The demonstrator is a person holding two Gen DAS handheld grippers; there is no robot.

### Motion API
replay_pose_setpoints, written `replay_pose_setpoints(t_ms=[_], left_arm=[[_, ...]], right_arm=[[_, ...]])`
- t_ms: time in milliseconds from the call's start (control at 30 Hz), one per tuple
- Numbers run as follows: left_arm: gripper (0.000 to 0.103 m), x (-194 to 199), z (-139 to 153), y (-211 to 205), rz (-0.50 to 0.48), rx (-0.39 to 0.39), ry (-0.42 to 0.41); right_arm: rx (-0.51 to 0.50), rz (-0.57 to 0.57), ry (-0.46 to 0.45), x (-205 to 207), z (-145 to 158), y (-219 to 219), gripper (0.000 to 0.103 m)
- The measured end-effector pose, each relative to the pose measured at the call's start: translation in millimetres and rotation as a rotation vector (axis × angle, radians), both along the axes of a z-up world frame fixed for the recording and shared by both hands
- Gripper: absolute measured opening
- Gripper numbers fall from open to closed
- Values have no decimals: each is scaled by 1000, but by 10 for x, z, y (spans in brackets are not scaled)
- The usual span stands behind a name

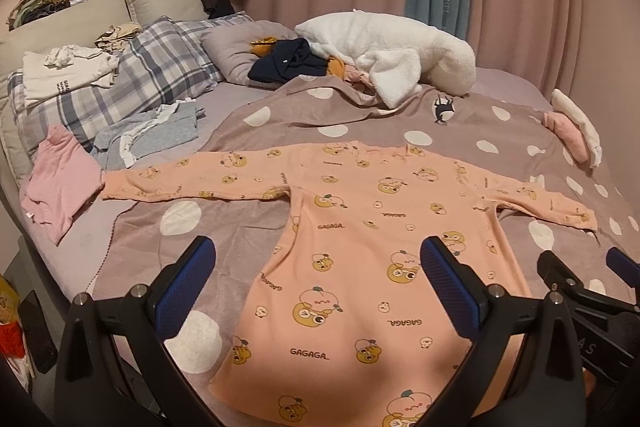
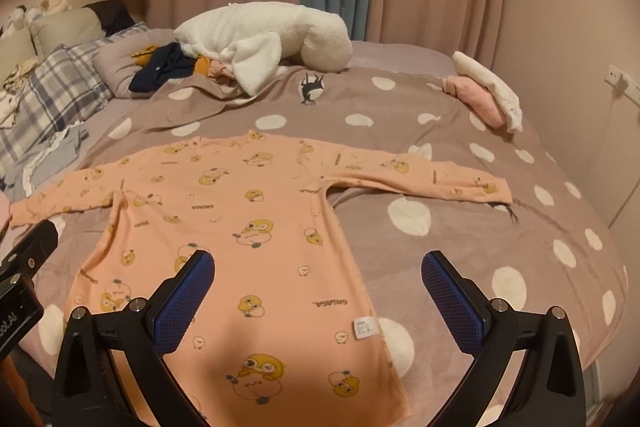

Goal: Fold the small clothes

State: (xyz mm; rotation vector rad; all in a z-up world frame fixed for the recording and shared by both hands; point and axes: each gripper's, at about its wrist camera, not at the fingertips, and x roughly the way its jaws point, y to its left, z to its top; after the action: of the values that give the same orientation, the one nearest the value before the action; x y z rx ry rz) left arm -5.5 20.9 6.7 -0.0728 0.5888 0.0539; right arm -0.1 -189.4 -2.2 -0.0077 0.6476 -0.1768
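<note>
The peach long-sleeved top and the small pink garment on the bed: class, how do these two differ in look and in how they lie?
The peach long-sleeved top carries cartoon prints and GAGAGA lettering; the small pink garment looks plain. The peach top lies spread flat with both sleeves stretched out, while the pink garment lies rumpled. The peach top rests on the spotted blanket, the pink garment mostly off it. Both lie unfolded.

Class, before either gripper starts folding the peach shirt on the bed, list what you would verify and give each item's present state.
1. Peach shirt lies flat, front down: ok, care label shows.
2. Both sleeves spread out: ok.
3. Left gripper open and empty: ok.
4. Right gripper open and empty: ok.
5. Nothing lying on the shirt: ok.
6. Pink garment clear of the left cuff: cannot tell, they meet at the edge.
</note>
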Motion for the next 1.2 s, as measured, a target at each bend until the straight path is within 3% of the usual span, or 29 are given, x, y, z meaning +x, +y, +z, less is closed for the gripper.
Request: replay_pose_setpoints(t_ms=[200,367,467,567,633,700,833,1033,1200], left_arm=[[102,-3,126,-72,-88,-19,-12],[102,57,251,-148,-82,98,-24],[102,138,290,-101,-93,56,-25],[102,202,191,-37,-155,-28,13],[102,306,123,-53,-152,-25,68],[102,314,100,-75,-117,-3,52],[102,256,52,-99,-88,53,30],[102,188,58,-10,-55,-28,12],[102,196,79,8,-70,-33,20]], right_arm=[[-28,36,-19,-49,55,35,103],[-109,64,-55,6,221,30,103],[-115,28,-52,101,283,-33,103],[-68,93,-52,173,271,-93,103],[-24,121,-6,232,183,-137,103],[25,106,37,307,130,-186,103],[81,90,25,339,144,-247,103],[189,72,12,320,99,-261,103],[193,107,29,295,74,-219,103]])
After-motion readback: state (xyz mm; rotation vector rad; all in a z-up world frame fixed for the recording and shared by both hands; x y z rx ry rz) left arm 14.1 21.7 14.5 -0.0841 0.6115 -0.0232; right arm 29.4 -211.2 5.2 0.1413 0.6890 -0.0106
